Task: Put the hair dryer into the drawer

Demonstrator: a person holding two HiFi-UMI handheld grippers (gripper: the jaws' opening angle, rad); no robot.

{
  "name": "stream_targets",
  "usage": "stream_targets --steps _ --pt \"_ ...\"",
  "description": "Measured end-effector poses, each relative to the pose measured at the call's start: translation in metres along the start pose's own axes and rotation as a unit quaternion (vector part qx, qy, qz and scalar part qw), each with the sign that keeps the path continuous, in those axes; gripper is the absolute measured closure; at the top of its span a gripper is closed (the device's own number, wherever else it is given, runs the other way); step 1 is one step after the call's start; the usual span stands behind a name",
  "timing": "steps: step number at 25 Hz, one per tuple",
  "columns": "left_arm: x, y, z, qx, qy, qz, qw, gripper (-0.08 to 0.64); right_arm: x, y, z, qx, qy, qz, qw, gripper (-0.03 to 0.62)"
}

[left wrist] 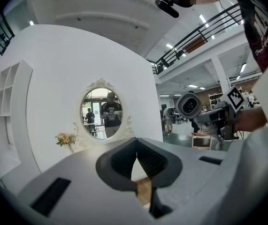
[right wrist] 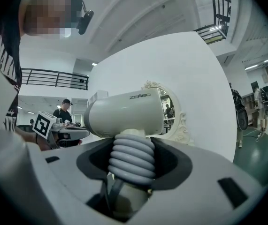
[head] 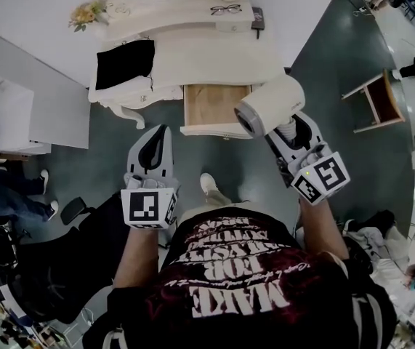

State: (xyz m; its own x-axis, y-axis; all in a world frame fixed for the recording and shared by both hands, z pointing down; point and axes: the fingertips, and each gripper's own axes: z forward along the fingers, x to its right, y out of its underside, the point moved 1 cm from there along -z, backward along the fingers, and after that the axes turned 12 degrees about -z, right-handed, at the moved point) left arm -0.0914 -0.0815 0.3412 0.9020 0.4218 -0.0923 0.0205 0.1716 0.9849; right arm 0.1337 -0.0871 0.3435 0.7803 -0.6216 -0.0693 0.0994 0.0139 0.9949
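The white hair dryer [head: 271, 104] has a ribbed grey handle, and my right gripper [head: 288, 133] is shut on that handle with the barrel held level. From the right gripper view, the hair dryer [right wrist: 124, 114] sits above the right gripper [right wrist: 133, 146]. The wooden drawer [head: 211, 104] of the white vanity table [head: 192, 57] stands pulled open, just ahead and left of the dryer. My left gripper [head: 163, 133] hovers shut and holding nothing, in front of the drawer's left corner. The left gripper view shows the left gripper [left wrist: 137, 146] tips meeting, with the hair dryer [left wrist: 189, 105] off to the right.
On the vanity lie a black cloth [head: 123, 62], glasses [head: 225, 9], a dark flat item [head: 258, 18] and a flower posy [head: 87, 13]. An oval mirror [left wrist: 102, 113] hangs above it. A wooden stool [head: 378, 100] stands right; a white shelf unit [head: 3, 115] stands left.
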Motion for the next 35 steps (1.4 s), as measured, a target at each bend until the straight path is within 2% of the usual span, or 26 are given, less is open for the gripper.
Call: stream_targets --steps 9,20,30,35 --pt "-0.017 -0.017 0.024 0.013 0.023 0.0 0.9997 0.554 0.001 -0.007 0.028 -0.011 0.0 -0.006 1.0 0.362" --pt "-0.062 -0.027 0.03 0.036 0.033 -0.017 0.9987 0.554 -0.017 -0.024 0.06 -0.029 -0.001 -0.037 0.999 0.362" --pt "-0.097 -0.031 0.039 0.045 0.049 -0.024 0.9975 0.554 -0.027 -0.033 0.083 -0.025 0.007 -0.004 1.0 0.362" --pt "-0.106 -0.032 0.038 0.05 0.047 -0.027 0.9973 0.554 -0.033 -0.035 0.09 -0.027 0.003 -0.003 1.0 0.362"
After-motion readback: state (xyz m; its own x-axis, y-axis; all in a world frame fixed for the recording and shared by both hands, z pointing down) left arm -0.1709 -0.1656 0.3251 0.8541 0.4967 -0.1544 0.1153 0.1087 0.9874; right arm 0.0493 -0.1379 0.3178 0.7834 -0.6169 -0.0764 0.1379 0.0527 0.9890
